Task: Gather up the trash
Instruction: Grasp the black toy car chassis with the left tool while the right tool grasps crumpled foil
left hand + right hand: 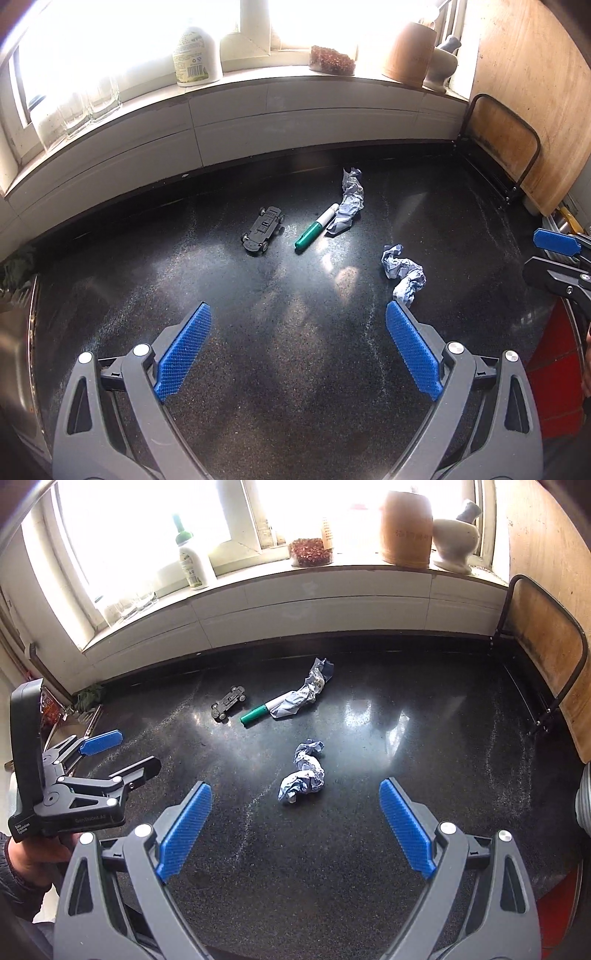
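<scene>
The right gripper [295, 827] was found spread wide, with nothing between its blue pads [184, 830] and nothing touched; it was held above the dark countertop [406, 775]. The near crumpled paper [303, 771] lay just ahead of it, roughly on the line between the fingers, which suggests an approach lined up for that piece. The left gripper [295, 350] was likewise found wide apart and empty, and the same wad [404, 275] was noted just past its right-hand pad. A second crumpled paper [349, 203] was recorded further back, touching a green marker [316, 227], with a toy car [263, 229] beside the marker. These two are judged not to be trash. No bin was clearly identified.
</scene>
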